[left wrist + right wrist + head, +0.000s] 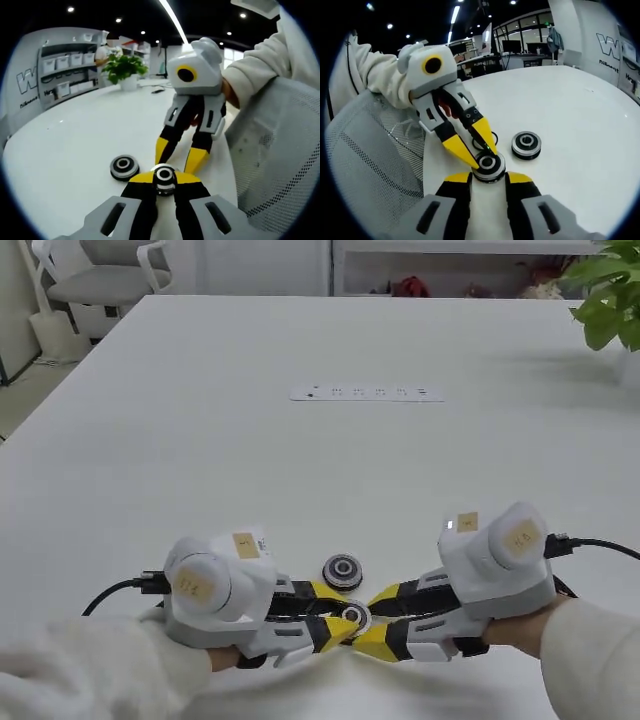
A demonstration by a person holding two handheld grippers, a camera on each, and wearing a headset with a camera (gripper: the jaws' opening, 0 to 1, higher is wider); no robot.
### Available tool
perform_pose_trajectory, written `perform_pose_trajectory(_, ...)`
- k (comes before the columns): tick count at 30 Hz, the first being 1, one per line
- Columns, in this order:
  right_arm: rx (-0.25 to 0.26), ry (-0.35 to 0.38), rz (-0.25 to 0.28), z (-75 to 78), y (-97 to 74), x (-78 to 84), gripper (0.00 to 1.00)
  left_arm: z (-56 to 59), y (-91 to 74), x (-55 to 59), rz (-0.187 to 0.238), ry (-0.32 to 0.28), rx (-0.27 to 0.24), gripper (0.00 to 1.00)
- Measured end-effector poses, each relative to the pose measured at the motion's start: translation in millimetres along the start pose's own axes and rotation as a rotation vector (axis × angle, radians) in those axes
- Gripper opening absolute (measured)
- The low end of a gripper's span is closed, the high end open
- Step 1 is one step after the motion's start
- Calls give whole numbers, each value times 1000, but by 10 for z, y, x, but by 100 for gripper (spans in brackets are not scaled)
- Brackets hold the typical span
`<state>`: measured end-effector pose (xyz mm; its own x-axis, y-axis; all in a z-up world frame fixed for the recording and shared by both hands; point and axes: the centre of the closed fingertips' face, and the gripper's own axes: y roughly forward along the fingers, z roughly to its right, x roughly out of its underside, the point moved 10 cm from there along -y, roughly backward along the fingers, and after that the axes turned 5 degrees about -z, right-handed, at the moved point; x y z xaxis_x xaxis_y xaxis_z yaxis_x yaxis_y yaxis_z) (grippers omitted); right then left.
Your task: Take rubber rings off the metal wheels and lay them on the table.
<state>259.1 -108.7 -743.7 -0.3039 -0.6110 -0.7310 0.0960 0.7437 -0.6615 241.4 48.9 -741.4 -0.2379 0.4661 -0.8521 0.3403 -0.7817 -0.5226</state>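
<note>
A broad white table (200, 440) runs up the head view, with a flat socket strip (366, 393) at its middle, green plant leaves (610, 290) at the upper right and a pale chair (100, 280) at the upper left. At the bottom centre the left gripper (338, 626) and the right gripper (369, 628) meet tip to tip on the nearer wheel (352, 616). The second wheel (342, 571) lies flat just above it in the frame, apart from both.

The gripper views add what the head view lacks: dark ceilings with spot lights, shelves of bins (62, 62) at the upper left of the left gripper view, and a white mesh chair back (280, 160) beside a fleecy white sleeve (260, 65).

In the right gripper view the nearer wheel sits between that gripper's yellow tips, which close on its sides. The left gripper's jaws come in from the upper left, drawn narrow, and their tips pinch the wheel's rim. Whether they hold rubber or metal cannot be told. A thin dark loop (492, 136) shows just behind those tips — lying or held, it is unclear.

Both wheels are short round discs — bright metal hubs with a black band around the rim. The jaws are black with yellow wedge-shaped tips.
</note>
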Motion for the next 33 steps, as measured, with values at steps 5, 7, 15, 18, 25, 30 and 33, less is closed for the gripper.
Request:
perform_pose_trajectory(5,0,-26,-13,24,-19,15,19,-6,-3,4,0,-1,-3,14)
perform_pose_trajectory(7,-3,-11,-12,22,-19,17,18,-12,-4,5,0,-3,-4,14)
perform_pose_trajectory(15,-4,-34,-24,34,-40,19,10,-26,-1,8,-4,-10,-10,14)
perform_pose_trajectory(18,-2,-39,-24,38,-39,24,7,-34,-2,13,-5,-13,-12,13)
perform_pose_trajectory(25,18,-56,-38,64,-32,20,1,-37,0,13,-9,-17,-10,13)
perform_pose_trajectory(30,26,-30,-38,68,-42,18,0,-42,6,14,-8,-11,-12,13)
perform_pose_trajectory(33,24,14,-34,85,-43,27,0,-44,6,14,-6,-9,-13,13)
